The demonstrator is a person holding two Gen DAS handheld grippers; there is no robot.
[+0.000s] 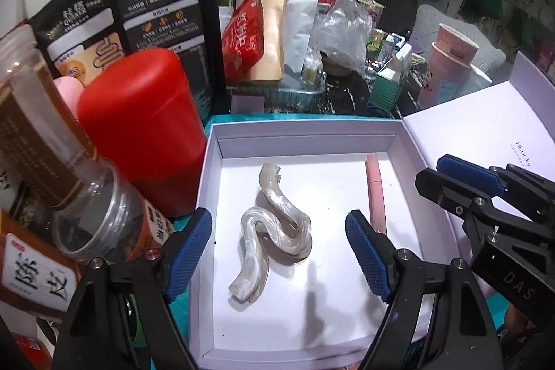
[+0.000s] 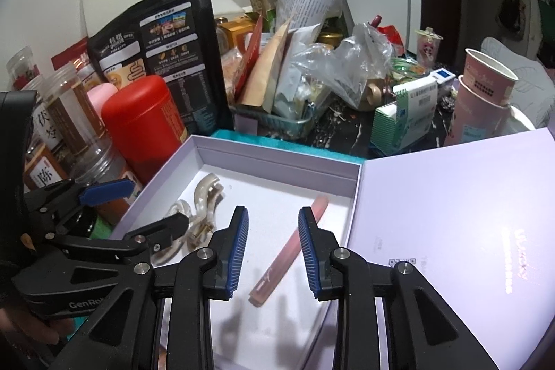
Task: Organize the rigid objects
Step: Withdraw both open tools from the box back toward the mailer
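Observation:
An open white box (image 1: pixel 215 141) (image 2: pixel 277 155) lies on a teal cloth. In it lie a pearly S-shaped hair claw (image 1: pixel 274 231) (image 2: pixel 204 196) and a pink stick (image 1: pixel 376 193) (image 2: pixel 288 248) along the right side. My left gripper (image 1: pixel 279 252) is open and empty, its jaws standing to either side of the hair claw, above it. My right gripper (image 2: pixel 273 252) is open and empty above the pink stick. The right gripper also shows at the right of the left wrist view (image 1: pixel 461 179).
The box's lavender lid (image 2: pixel 451 217) lies open to the right. A red canister (image 1: pixel 145 123), clear jars (image 1: pixel 93 214) and a black pouch (image 1: pixel 138 9) crowd the left edge. A tray of packets (image 1: pixel 288 85), a green carton (image 2: pixel 406 117) and pink paper cups (image 2: pixel 482 92) stand behind.

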